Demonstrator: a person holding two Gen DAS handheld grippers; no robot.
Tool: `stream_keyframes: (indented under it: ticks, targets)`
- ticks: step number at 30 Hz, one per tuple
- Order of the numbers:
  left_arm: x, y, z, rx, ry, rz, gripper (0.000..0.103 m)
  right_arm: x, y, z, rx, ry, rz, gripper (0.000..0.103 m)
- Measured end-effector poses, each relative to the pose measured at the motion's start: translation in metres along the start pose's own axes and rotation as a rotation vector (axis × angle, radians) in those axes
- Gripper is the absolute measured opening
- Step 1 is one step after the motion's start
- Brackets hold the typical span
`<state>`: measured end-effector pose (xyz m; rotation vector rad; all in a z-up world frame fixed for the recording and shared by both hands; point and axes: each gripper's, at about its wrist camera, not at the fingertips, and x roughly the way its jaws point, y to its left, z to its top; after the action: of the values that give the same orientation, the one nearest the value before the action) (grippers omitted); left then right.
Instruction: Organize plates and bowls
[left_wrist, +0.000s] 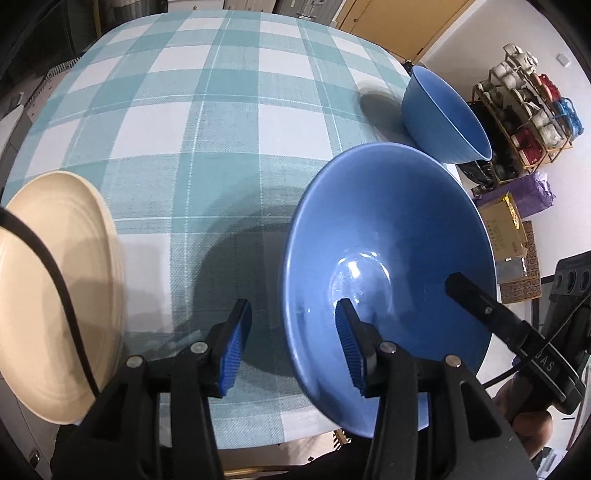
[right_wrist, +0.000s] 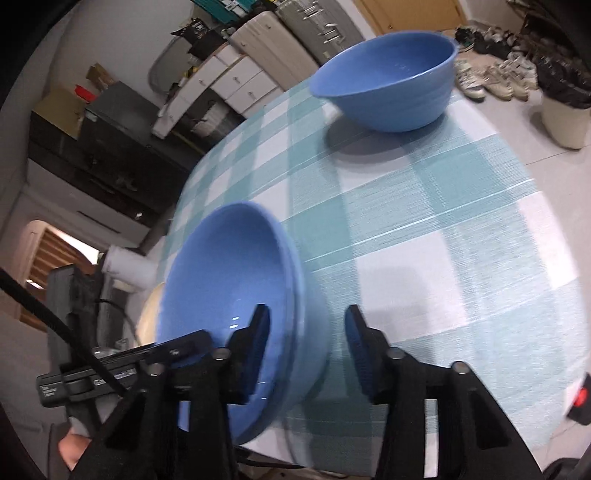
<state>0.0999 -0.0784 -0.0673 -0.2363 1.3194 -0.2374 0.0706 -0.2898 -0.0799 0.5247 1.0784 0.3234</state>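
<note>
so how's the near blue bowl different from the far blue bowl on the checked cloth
The near blue ceramic bowl sits at the table's front edge with both grippers' jaws straddling its rim; the far blue ceramic bowl stands alone near the far right edge, untouched. The near one looks wider and more flared, the far one deeper and rounder, though the fisheye distorts. Both are plain glossy blue, upright and empty.

A glossy, smooth glaze is seen on the near blue bowl (left_wrist: 388, 258) (highlights at its centre). The cream plate (left_wrist: 55, 295) at nine o'clock looks smooth, satin. The checked tablecloth (left_wrist: 221, 147) is woven, matt cloth. Ribbed blue pads (left_wrist: 232, 354) are set in black matt plastic.
</note>
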Motion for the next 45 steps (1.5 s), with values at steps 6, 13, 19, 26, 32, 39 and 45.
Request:
stream_keyframes:
  ticks: [6, 13, 19, 26, 32, 39, 45]
  targets:
    - [0.002, -0.008, 0.003, 0.032, 0.003, -0.009, 0.047, 0.008, 0.01, 0.001, -0.027, -0.009, -0.027, 0.035]
    - [0.003, -0.009, 0.011, 0.041, 0.001, -0.004, 0.047, 0.017, 0.011, 0.008, -0.001, -0.019, -0.009, 0.034]
    - [0.002, -0.011, 0.018, 0.058, -0.022, 0.014, 0.048, 0.016, 0.012, 0.011, -0.01, -0.047, 0.002, 0.034]
    - [0.005, -0.007, 0.026, 0.033, -0.045, 0.021, 0.052, 0.022, 0.019, 0.014, -0.028, -0.078, -0.005, 0.034]
    - [0.006, -0.006, 0.028, 0.041, -0.051, 0.018, 0.053, 0.025, 0.02, 0.015, -0.043, -0.105, -0.007, 0.034]
    - [-0.008, 0.0, 0.02, 0.042, -0.128, 0.088, 0.055, -0.003, 0.023, 0.008, -0.085, -0.24, -0.055, 0.05]
    - [-0.027, 0.008, 0.013, 0.023, -0.219, 0.101, 0.057, -0.037, 0.037, -0.002, -0.167, -0.411, -0.081, 0.06]
